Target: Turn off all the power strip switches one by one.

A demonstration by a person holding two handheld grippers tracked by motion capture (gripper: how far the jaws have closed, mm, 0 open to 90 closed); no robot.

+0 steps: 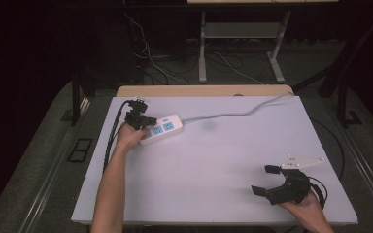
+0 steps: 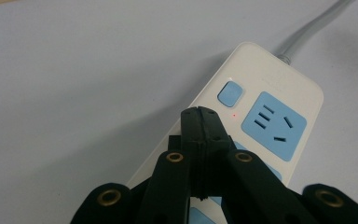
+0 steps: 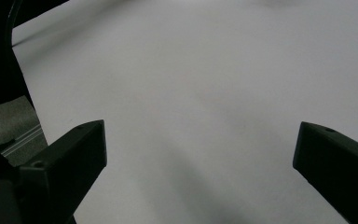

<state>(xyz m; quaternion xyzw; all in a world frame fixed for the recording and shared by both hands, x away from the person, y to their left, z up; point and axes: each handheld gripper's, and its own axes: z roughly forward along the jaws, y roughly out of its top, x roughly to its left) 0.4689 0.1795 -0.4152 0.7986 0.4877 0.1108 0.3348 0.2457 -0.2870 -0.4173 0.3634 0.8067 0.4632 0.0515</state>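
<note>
Power strip [image 2: 256, 126] lies under closed left tongs [image 2: 199, 112].

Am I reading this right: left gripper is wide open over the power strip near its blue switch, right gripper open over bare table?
Not quite. The left gripper is shut, not wide open: the left gripper view shows its jaws pressed together, their tip over the power strip near its blue switch. The rest stands: the right gripper is open over bare table.

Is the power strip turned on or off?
Probably on: a tiny red light glows beside the blue button on the power strip.
</note>
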